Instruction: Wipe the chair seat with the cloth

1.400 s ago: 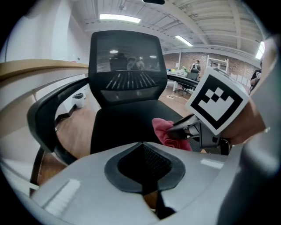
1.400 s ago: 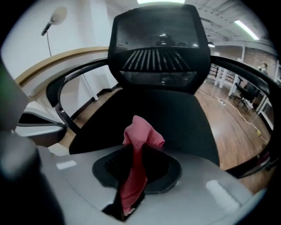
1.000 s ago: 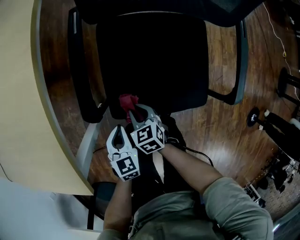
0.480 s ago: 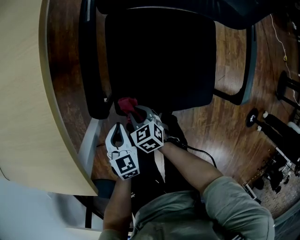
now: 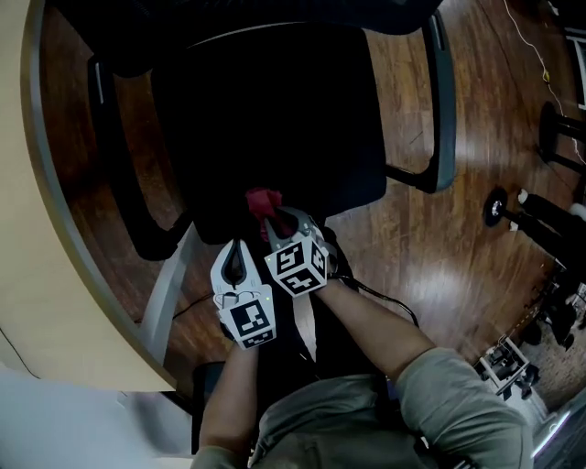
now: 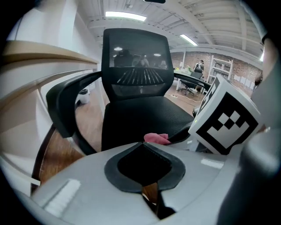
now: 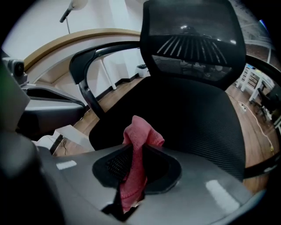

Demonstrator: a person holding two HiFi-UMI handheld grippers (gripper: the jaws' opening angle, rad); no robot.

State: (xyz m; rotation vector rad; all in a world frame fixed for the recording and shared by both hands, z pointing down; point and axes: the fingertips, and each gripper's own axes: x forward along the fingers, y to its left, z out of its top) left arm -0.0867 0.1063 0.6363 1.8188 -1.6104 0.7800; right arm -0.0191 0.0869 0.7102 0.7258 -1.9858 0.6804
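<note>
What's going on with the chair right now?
A person stands at the front of a black office chair with a gripper in each hand. The right gripper is shut on a red cloth, held at the front edge of the chair seat. Whether the cloth touches the seat cannot be told. The left gripper sits just beside it, jaws together and empty.

Cloth [image 5: 262,200]: only a red tip shows in the head view, the rest hidden under the right gripper [image 5: 272,218]. Chair backrest [image 5: 275,7]: cut off by the far edge. Desk [image 5: 37,275]: cut off at left.
</note>
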